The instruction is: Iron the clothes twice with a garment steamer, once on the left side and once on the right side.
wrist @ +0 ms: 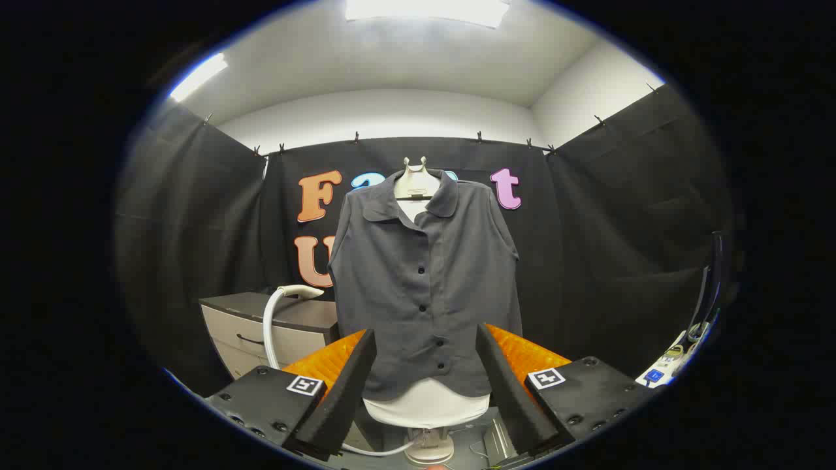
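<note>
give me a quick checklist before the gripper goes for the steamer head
1. Gripper free to grasp: ok, fingers spread wide, nothing between them.
2. Steamer head located: ok, resting on the drawer cabinet, ahead and left of the fingers.
3. Hose path: ok, it curves down the cabinet front without kinks that I can see.
4. Grey shirt ready: ok, buttoned, hanging straight on the form, beyond the fingers.
5. Steamer switched on: cannot tell.
</note>
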A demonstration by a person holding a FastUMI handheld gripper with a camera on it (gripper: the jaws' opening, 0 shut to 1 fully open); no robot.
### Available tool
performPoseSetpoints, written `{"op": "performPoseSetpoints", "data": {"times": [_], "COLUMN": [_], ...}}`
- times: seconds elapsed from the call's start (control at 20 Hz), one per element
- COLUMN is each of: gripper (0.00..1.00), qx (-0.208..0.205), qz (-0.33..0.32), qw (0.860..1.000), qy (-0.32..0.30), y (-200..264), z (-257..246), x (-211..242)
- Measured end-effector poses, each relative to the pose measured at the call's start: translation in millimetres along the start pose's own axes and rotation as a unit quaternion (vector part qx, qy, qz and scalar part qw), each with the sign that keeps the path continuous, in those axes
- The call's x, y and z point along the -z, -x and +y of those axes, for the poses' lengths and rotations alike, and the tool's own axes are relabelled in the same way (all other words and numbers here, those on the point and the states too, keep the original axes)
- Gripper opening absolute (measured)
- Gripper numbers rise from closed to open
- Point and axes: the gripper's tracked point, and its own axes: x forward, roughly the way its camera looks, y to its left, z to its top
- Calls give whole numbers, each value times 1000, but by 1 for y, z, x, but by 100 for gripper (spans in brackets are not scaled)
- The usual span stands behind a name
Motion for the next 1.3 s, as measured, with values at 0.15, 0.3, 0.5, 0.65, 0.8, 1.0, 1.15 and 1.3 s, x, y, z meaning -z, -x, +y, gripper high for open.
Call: {"op": "performPoseSetpoints", "data": {"times": [0.15, 0.3, 0.5, 0.65, 0.8, 1.0, 1.15, 1.3], "gripper": [98, 98, 98, 98, 98, 98, 98, 98], "qx": [-5, -4, -5, -6, 35, 53, 21, -12], "qz": [1, 3, -4, 1, 2, 5, 22, 36], "qw": [1000, 1000, 1000, 1000, 999, 999, 1000, 999], "qy": [-4, -2, 1, 2, 2, 6, 6, 1], "y": [-1, -1, 0, 1, 0, -3, -12, -27], "z": [5, 8, 12, 15, 1, 8, 35, 68], "x": [1, 2, 0, 2, 3, 6, 12, 6]}}
